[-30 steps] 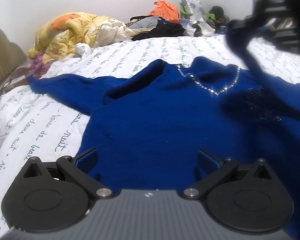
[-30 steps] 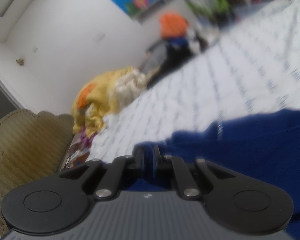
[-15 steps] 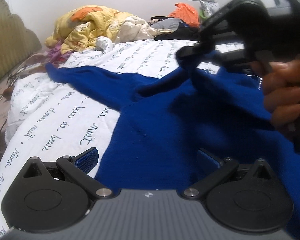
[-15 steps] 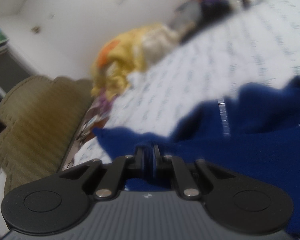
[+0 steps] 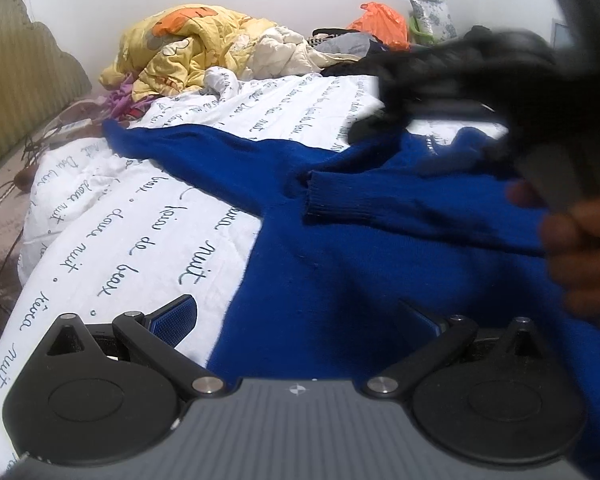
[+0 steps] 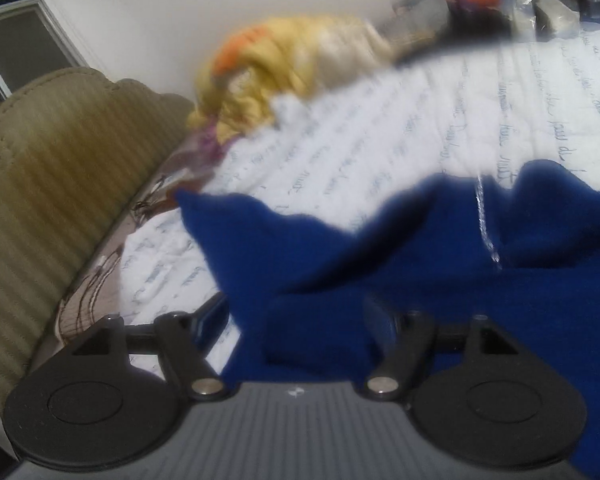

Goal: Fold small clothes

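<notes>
A dark blue sweater (image 5: 340, 264) lies spread on the white bed sheet (image 5: 112, 232) with script print. One sleeve (image 5: 380, 204) is folded across the chest, its cuff pointing left. The other sleeve (image 5: 168, 140) stretches out to the left. My left gripper (image 5: 300, 316) stands open low over the sweater's hem, with nothing pinched. My right gripper (image 6: 300, 320) has its jaws opening. The folded sleeve cloth (image 6: 316, 332) lies loose between them without being pressed. In the left wrist view the right gripper (image 5: 440, 76) is a dark blur above the collar, with a hand (image 5: 580, 248) on it.
A yellow and orange quilt (image 5: 188, 44) is heaped at the far left of the bed. Behind it are an orange bag (image 5: 380, 24) and dark clothes (image 5: 340, 40). An olive padded headboard (image 6: 56, 168) runs along the left side.
The right gripper carried the sleeve leftward across the sweater, then its shut jaws parted and released it. The sleeve now lies across the chest. The left gripper shifted slightly and stayed open.
</notes>
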### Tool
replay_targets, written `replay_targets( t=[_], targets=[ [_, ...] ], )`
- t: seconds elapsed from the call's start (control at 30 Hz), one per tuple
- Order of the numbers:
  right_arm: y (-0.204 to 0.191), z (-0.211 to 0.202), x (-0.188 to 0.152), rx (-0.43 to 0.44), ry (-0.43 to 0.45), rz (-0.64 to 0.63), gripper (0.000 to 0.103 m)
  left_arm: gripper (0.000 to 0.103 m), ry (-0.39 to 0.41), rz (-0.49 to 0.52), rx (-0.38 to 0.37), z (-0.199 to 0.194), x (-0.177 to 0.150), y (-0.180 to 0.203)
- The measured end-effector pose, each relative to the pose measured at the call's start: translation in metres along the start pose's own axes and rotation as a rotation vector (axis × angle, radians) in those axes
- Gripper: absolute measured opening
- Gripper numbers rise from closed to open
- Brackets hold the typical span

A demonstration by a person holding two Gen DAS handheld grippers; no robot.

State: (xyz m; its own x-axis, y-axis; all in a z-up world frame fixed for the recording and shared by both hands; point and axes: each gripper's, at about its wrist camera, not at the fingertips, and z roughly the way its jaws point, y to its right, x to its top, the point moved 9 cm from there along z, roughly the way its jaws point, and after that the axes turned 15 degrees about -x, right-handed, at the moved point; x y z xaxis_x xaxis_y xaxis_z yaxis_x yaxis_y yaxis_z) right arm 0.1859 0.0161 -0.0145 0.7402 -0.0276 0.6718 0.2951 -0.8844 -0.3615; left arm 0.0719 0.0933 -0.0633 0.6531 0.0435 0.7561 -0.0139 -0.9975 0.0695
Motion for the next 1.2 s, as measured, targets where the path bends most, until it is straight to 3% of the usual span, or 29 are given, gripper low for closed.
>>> replay_targets(
  t=[0.13, 0.23, 0.37, 0.57, 0.87, 1.1, 1.17, 1.2],
  targets=[
    [0.022, 0.018, -0.019, -0.124, -0.086, -0.048, 0.073, 0.103, 0.002, -0.041, -0.026, 0.003, 0.008, -0.015],
    [0.025, 0.013, -0.021, -0.120, -0.077, -0.066, 0.073, 0.103, 0.013, -0.059, -0.022, 0.009, 0.025, -0.037],
    [0.024, -0.007, -0.010, -0.092, -0.012, -0.074, 0.073, 0.103, 0.046, -0.084, 0.064, 0.026, 0.066, -0.092],
    [0.035, -0.027, -0.020, -0.127, 0.033, -0.155, 0.073, 0.099, 0.028, -0.347, 0.041, 0.073, 0.116, -0.201],
    [0.064, -0.048, -0.058, -0.095, 0.026, -0.134, 0.073, 0.097, -0.042, -0.441, 0.211, 0.141, 0.170, -0.308],
    [0.078, -0.069, -0.059, -0.069, 0.082, -0.035, 0.073, 0.078, -0.039, -0.564, 0.280, 0.175, 0.179, -0.351],
    [0.079, -0.072, -0.060, -0.076, 0.095, -0.029, 0.073, 0.067, -0.026, -0.608, 0.294, 0.179, 0.179, -0.358],
    [0.080, -0.073, -0.061, -0.079, 0.097, -0.030, 0.073, 0.053, -0.009, -0.635, 0.294, 0.180, 0.179, -0.361]
  ],
)
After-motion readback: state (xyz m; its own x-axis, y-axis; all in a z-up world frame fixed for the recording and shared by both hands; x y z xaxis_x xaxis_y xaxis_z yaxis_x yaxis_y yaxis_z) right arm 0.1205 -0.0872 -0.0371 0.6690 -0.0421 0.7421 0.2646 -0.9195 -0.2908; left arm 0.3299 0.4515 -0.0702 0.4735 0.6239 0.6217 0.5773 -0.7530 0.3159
